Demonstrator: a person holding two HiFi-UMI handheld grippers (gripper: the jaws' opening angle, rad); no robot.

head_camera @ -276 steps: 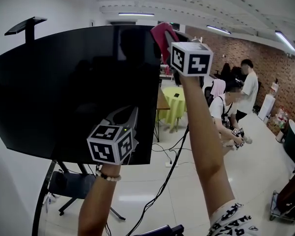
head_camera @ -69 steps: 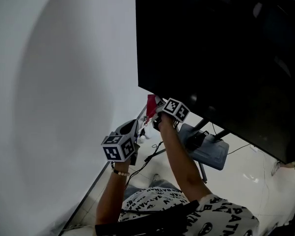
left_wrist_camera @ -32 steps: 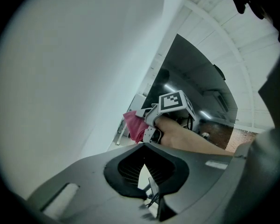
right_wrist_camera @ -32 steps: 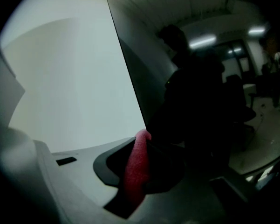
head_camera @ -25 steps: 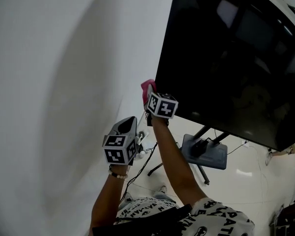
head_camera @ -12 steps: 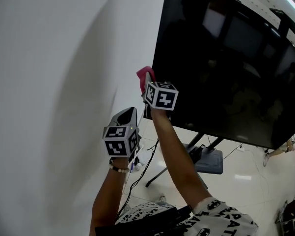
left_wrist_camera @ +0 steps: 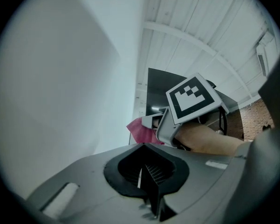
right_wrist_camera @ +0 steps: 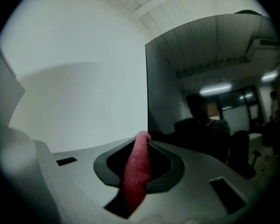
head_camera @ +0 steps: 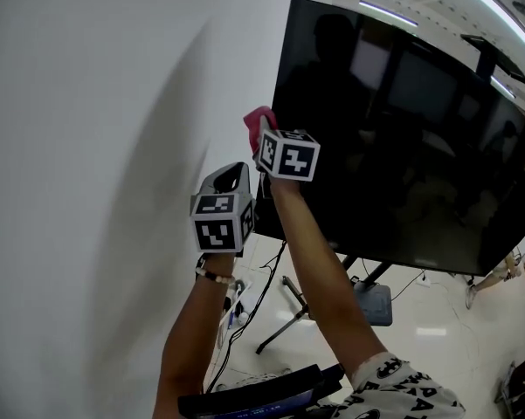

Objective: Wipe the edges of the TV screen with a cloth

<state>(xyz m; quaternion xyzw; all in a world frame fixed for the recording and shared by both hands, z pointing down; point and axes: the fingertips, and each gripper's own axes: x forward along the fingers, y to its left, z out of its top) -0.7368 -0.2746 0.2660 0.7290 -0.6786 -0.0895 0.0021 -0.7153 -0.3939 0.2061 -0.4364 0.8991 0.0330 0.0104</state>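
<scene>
One pink cloth [head_camera: 256, 122] at TV edge [head_camera: 285, 77]

No readable words or numbers, left cube [head_camera: 220, 223] and right cube [head_camera: 288, 155] by TV [head_camera: 402, 147] left edge carry only black-and-white square codes, lettered shirt [head_camera: 402, 389] print below TV too blurred to read

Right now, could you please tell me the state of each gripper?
Left gripper: closed, empty.
Right gripper: closed on the cloth.
</scene>
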